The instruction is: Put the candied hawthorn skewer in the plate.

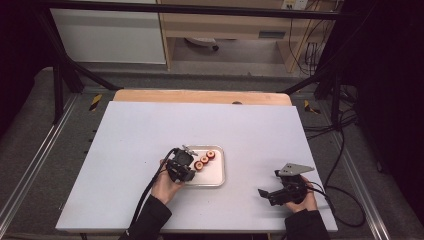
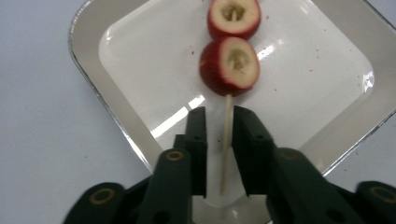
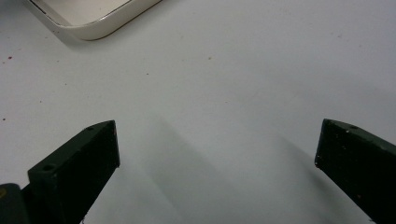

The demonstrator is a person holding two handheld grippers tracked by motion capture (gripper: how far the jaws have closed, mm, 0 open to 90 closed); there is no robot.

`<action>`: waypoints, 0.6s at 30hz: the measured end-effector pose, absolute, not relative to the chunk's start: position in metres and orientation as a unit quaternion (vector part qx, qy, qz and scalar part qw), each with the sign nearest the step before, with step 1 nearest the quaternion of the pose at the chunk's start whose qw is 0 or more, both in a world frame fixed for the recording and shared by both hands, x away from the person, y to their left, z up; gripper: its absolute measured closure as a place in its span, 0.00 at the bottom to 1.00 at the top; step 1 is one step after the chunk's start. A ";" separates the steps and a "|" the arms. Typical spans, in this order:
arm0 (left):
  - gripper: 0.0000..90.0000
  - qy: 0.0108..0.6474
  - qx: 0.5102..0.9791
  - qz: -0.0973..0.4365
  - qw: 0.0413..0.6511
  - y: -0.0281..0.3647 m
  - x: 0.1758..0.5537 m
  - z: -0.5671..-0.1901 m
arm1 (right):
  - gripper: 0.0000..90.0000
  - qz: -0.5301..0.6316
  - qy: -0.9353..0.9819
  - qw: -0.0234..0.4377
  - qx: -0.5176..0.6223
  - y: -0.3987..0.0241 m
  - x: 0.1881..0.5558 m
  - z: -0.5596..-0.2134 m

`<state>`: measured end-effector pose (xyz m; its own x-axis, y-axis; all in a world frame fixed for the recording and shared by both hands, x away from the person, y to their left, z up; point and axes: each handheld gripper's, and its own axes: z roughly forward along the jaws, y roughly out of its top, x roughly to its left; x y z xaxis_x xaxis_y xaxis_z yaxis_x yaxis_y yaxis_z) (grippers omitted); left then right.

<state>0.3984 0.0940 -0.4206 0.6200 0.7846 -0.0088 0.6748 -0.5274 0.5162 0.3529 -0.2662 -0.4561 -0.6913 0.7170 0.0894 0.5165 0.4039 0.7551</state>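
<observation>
Left claw (image 2: 219, 140) sits low over the near edge of a white square tray (image 1: 220, 172) on the white tabletop (image 1: 150, 140). A fruit skewer (image 2: 227, 135) lies flat in the tray: red-skinned, pale-cored fruit rounds, probably hawthorn, though the view is too soft to be sure. They are threaded on a thin wooden stick, whose bare end points toward the person.

In the left gripper view the stick runs straight down the gap between the two jaws. Jaws stand slightly apart; a sliver of tray shows on each side of the stick, so the pads do not press on it. Judgement: the skewer rests on the tray, not in a grip. The bare end is the natural handle, clean and clear of the fruit, which explains the claw lining up along it.

The high view shows three rounds in a diagonal row, the nearest just beyond the left claw.

Right claw (image 3: 217, 154) rests well apart from the tray, toward the tabletop's right side, jaws spread wide with nothing between them but bare tabletop. Judgement: parked clear so the left hand has room. A tray corner shows at the upper left of the right gripper view.
</observation>
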 end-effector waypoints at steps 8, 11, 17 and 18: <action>0.41 0.392 0.865 0.096 0.298 0.106 0.397 -0.410 | 0.01 0.405 0.823 0.125 0.377 -0.267 0.353 -0.455; 0.32 0.382 0.865 0.081 0.314 0.114 0.396 -0.405 | 0.01 0.405 0.824 0.124 0.377 -0.267 0.353 -0.455; 0.25 0.376 0.867 0.096 0.314 0.139 0.388 -0.403 | 0.01 0.407 0.822 0.124 0.378 -0.267 0.353 -0.455; 0.24 0.375 0.865 0.098 0.319 0.144 0.385 -0.404 | 0.01 0.408 0.821 0.123 0.380 -0.267 0.353 -0.454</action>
<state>0.3855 0.1439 -0.4039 0.6991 0.7117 -0.0695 0.5864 -0.5150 0.6252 0.3531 -0.2672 -0.4543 -0.6809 0.7242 0.1090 0.5242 0.3780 0.7631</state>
